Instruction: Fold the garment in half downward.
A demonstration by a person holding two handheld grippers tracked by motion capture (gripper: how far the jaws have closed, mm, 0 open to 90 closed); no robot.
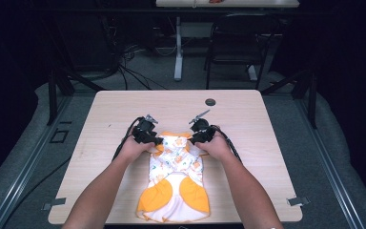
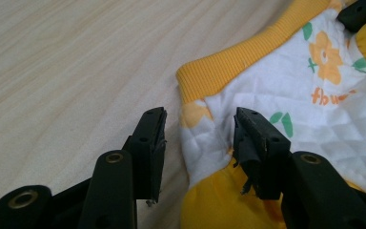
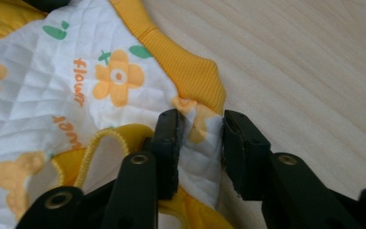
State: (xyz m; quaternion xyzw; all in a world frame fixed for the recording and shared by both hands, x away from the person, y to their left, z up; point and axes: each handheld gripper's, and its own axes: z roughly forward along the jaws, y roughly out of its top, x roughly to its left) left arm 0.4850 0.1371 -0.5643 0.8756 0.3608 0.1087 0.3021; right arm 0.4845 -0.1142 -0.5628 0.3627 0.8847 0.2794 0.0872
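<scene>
A baby garment [image 1: 176,176], white quilted cloth with orange flowers, yellow-orange ribbed trim and orange patches, lies flat at the table's near middle. My left gripper [image 1: 157,141] rests at its upper left corner. In the left gripper view that gripper [image 2: 200,119] is open, its jaws apart on either side of the garment's [image 2: 314,95] edge below the ribbed collar. My right gripper [image 1: 193,140] is at the upper right corner. In the right gripper view it [image 3: 201,121] is shut on a bunched fold of the garment [image 3: 52,86] just below the ribbed trim.
The wooden table [image 1: 124,109] has a round grommet hole [image 1: 210,102] at the far middle. Cables trail from both grippers over the tabletop. Behind the table stand a black chair [image 1: 240,43] and a white table leg [image 1: 178,52] on grey floor.
</scene>
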